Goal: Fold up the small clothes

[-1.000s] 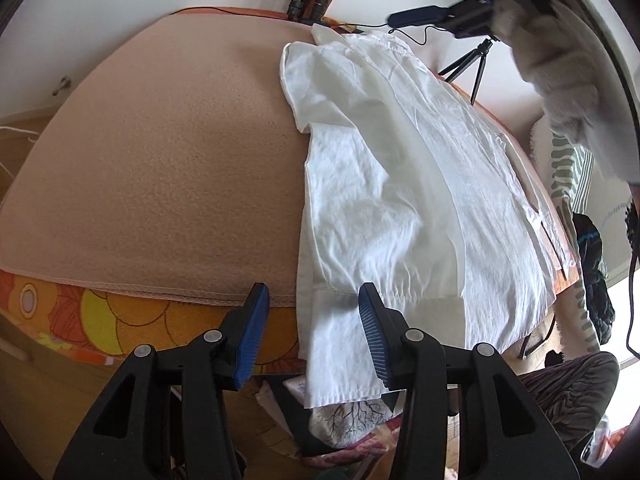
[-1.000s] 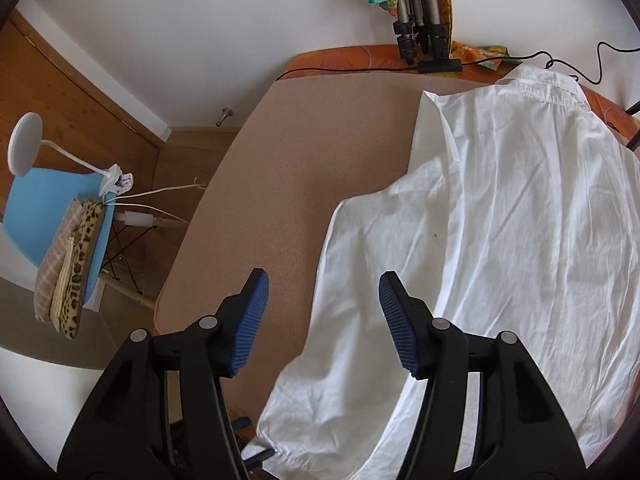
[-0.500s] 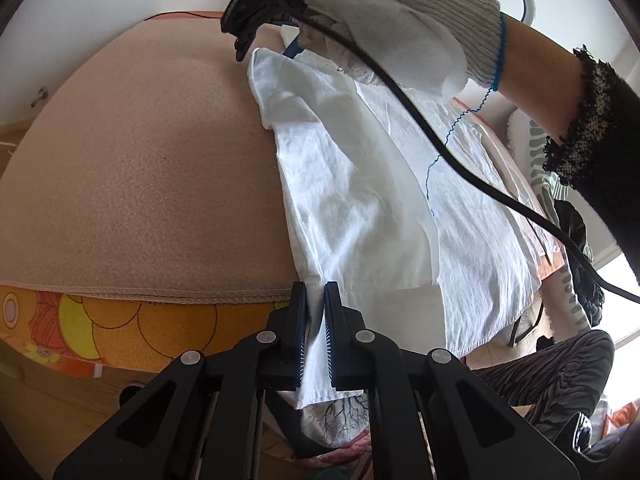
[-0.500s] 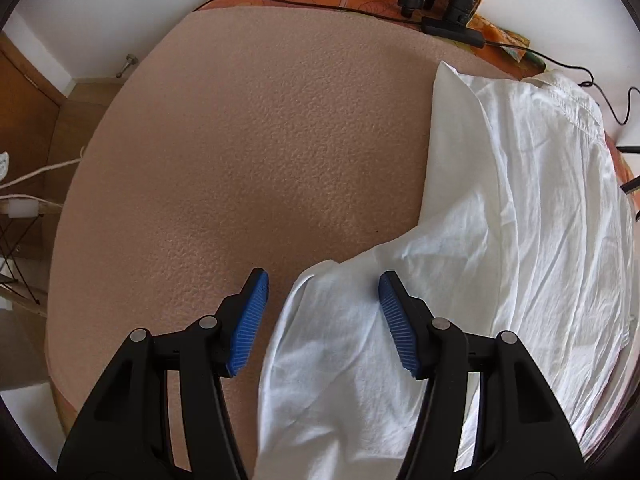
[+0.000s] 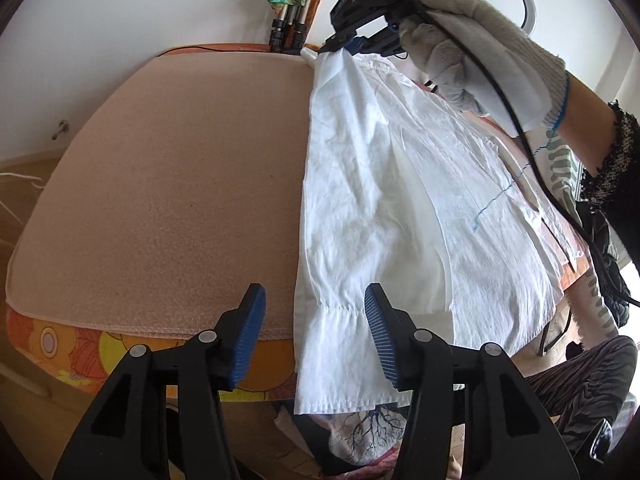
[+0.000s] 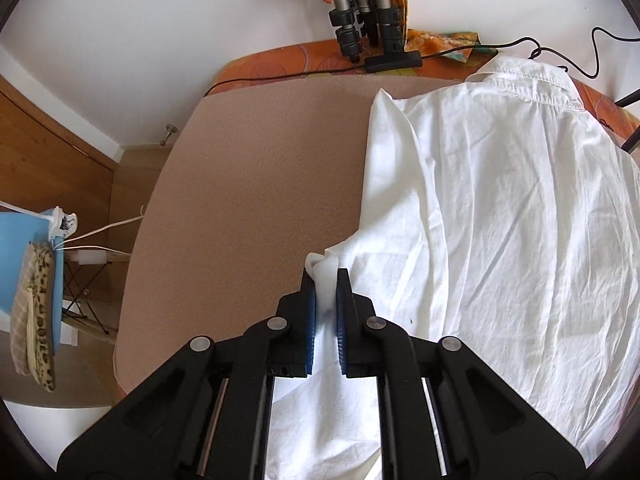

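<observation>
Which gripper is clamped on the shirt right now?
The right gripper: its blue pads pinch a bunched fold of the white shirt. The left gripper, its jaws just reopened, stands open around the hem, not pressing it.

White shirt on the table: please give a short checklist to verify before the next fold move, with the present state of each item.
1. Right hand-held gripper shut on the white cotton shirt: ok; its jaws have just been closing and cloth is pinched between them.
2. Left hand-held gripper gripping the hem: not ok; jaws just opened, hem lies between them unpressed.
3. Collar flat: ok.
4. Bare room on the beige felt table cover beside the shirt: ok.
5. Shirt buttoned: cannot tell.
</observation>
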Motion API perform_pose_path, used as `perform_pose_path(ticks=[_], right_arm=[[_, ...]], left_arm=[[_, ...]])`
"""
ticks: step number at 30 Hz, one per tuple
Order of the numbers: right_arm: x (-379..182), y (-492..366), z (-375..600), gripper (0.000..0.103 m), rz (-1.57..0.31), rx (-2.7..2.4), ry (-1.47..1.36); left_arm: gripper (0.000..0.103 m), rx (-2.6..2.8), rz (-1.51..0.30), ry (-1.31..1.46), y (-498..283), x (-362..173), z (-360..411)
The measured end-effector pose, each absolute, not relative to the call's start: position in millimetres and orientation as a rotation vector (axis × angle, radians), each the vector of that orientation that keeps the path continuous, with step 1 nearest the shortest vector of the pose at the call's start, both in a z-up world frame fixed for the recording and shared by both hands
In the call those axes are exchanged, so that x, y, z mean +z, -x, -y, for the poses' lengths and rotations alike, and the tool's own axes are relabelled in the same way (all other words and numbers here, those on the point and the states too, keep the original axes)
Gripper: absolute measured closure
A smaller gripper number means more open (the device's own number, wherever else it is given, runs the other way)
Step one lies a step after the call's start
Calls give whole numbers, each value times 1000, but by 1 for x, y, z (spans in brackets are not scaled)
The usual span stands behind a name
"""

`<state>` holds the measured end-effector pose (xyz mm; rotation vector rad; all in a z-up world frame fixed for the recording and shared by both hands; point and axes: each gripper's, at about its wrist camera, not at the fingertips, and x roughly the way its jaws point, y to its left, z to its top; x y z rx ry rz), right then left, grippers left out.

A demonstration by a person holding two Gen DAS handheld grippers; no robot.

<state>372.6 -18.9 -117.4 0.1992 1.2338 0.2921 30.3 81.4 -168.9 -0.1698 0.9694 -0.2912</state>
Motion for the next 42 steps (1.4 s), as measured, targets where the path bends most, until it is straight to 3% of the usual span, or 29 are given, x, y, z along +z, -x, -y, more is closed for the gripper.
perform_pose_path(ticks=[6, 7, 8, 9, 11, 22, 29, 32, 37, 42], right_arm=[[-104, -375, 48, 94, -1203, 350, -241], [-101, -371, 52, 94, -1197, 359, -245], [-99, -369, 58, 94, -1191, 364, -250], [-100, -371, 62, 94, -1190, 366, -247], [-100, -373, 72, 94, -1187, 370, -262], [-115, -372, 145, 94, -1142, 407, -446], [-139, -375, 180, 91, -1161, 439, -528], [-146, -374, 191, 80, -1197, 385, -473], [-142, -362, 210, 58, -1187, 266, -309], [-120, -328, 245, 58, -1117, 251, -325]], left_arm=[[53, -329, -1024, 195, -43, -183, -71], [57, -330, -1021, 176, -45, -183, -67], [80, -326, -1024, 152, -45, -183, -63], [93, -318, -1031, 129, -46, -184, -59], [98, -319, -1017, 128, -41, -178, -55], [99, -487, -860, -40, -15, -129, 32], [99, -617, -889, -129, -19, -133, 101], [98, -645, -915, -160, -21, -139, 118], [86, -720, -966, -204, -9, -150, 134], [86, -739, -972, -188, 3, -142, 124]])
